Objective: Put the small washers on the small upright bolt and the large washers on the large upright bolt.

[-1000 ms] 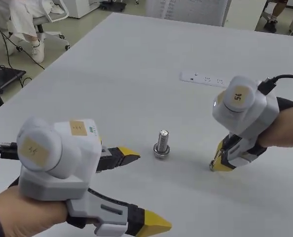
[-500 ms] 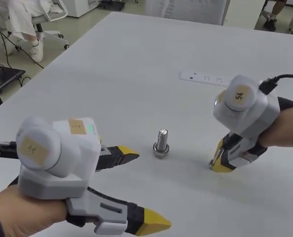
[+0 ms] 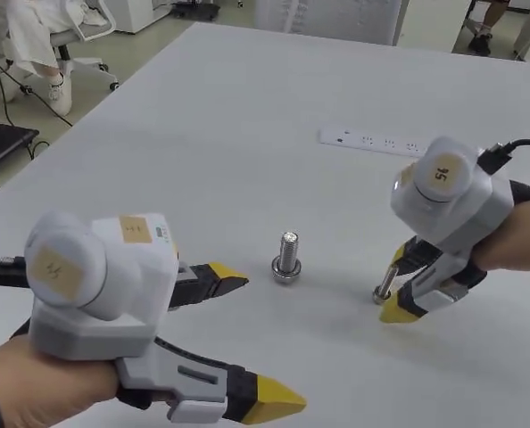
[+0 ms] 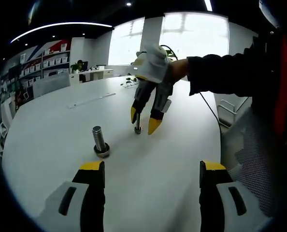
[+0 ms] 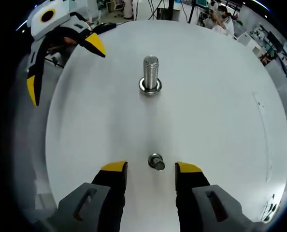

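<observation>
Plainly upright on the white table [image 3: 202,134]: small bolt [image 3: 384,284], wider end on the tabletop, long axis vertical, standing between the parted jaws of the right gripper [image 3: 397,285] with a gap on either side. Well apart to its left, large bolt [image 3: 287,259], likewise upright. Further left, left gripper [image 3: 263,343], jaws wide apart over bare tabletop. Beyond the bolts, a white power strip [image 3: 372,143] lying flat. Seen end-on from above in the right gripper view, side-on at full height in the left gripper view. Off the table's far corner in the head view, a seated person [image 3: 28,40] on an office chair [image 3: 91,27].
</observation>
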Action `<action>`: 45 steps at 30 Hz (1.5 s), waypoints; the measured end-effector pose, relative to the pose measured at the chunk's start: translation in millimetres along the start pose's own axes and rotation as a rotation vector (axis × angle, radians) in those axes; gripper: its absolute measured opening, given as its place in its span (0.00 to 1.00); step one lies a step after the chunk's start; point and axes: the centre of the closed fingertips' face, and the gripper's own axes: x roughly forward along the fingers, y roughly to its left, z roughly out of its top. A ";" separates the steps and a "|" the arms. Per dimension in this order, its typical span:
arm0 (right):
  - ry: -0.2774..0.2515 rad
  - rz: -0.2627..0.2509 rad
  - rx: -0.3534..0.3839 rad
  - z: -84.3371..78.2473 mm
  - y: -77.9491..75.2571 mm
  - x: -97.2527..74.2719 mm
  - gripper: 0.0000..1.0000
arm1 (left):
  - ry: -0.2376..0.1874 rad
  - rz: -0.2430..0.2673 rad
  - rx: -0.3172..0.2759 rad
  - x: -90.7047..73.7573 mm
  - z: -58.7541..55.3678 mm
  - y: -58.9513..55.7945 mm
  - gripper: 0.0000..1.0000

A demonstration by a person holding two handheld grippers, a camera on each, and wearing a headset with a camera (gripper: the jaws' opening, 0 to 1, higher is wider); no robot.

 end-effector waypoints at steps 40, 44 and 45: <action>-0.240 -0.097 0.140 1.2 32.2 -31.9 0.70 | -0.010 0.014 0.008 -4.1 1.5 1.6 0.81; -0.272 -0.102 0.163 1.8 37.3 -36.8 0.71 | -0.016 0.016 0.008 -5.0 2.7 2.1 0.81; -0.275 -0.105 0.167 1.2 38.3 -37.7 0.71 | -0.016 0.017 0.009 -5.2 2.6 2.4 0.82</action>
